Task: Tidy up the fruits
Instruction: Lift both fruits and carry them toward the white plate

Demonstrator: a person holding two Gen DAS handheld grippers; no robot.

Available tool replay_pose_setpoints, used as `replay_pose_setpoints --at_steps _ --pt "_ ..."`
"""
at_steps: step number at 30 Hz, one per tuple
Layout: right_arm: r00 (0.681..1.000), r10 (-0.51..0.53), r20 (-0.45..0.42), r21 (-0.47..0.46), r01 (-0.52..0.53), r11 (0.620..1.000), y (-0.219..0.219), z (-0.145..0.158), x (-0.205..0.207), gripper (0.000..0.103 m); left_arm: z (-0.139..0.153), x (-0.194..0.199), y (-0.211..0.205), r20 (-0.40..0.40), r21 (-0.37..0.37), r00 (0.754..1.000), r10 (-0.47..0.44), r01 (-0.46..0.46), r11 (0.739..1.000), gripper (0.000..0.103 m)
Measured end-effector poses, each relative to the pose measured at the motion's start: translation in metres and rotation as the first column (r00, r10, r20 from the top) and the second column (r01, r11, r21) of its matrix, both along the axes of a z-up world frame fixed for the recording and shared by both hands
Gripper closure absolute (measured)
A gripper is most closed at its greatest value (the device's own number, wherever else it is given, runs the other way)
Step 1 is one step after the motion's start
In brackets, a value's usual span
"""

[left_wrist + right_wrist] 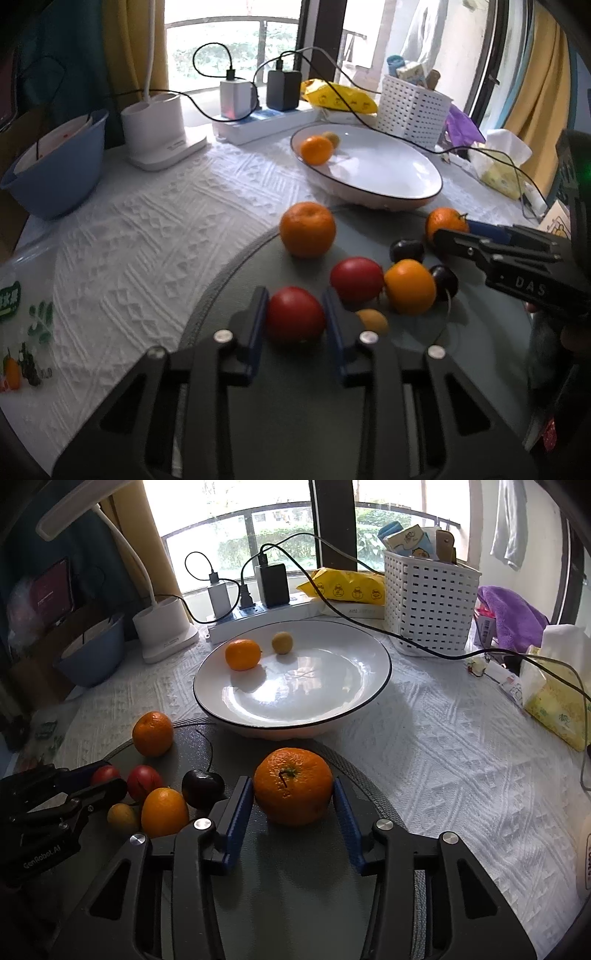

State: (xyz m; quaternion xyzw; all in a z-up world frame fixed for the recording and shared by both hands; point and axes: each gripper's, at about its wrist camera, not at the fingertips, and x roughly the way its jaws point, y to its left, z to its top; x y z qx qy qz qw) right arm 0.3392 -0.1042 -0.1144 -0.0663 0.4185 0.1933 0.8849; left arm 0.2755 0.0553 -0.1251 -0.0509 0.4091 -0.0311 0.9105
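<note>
1. Left wrist view: the left tool (pixel 295 314) is clamped on a red tomato (pixel 294 314), both blue pads touching it, on the grey mat (pixel 295 406) just beside the other fruit.
2. Right wrist view: the right tool (pixel 293 794) straddles a large orange (pixel 293 785) on the mat; the left pad touches it, the right stands just clear, near the white plate (pixel 362 694).

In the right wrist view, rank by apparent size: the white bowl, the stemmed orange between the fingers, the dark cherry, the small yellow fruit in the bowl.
1. white bowl
2. stemmed orange, enlarged by nearness
3. dark cherry
4. small yellow fruit, farther away, so its true size against the cherry is unsure
</note>
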Motion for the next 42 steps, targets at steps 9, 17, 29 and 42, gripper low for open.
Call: replay_pose_setpoints --at_steps 9,17,29,42 --pt "0.999 0.012 0.036 0.01 -0.012 1.0 0.0 0.013 -0.014 0.056 0.01 -0.014 -0.005 0.03 0.004 1.0 -0.005 0.005 1.0 0.072" --pt "0.997 0.024 0.073 0.015 -0.025 1.0 0.0 0.026 -0.032 0.056 0.023 -0.031 -0.007 0.07 0.008 0.998 -0.004 0.003 1.0 0.072" --pt "0.992 0.03 0.123 0.028 -0.034 0.999 -0.004 0.045 -0.053 0.056 0.05 -0.047 -0.023 0.137 0.034 0.99 -0.042 0.037 0.999 0.072" --pt "0.988 0.0 0.157 0.048 -0.008 0.999 -0.026 0.055 -0.061 0.056 0.071 -0.044 -0.058 0.175 0.087 0.976 -0.131 0.118 0.989 0.072"
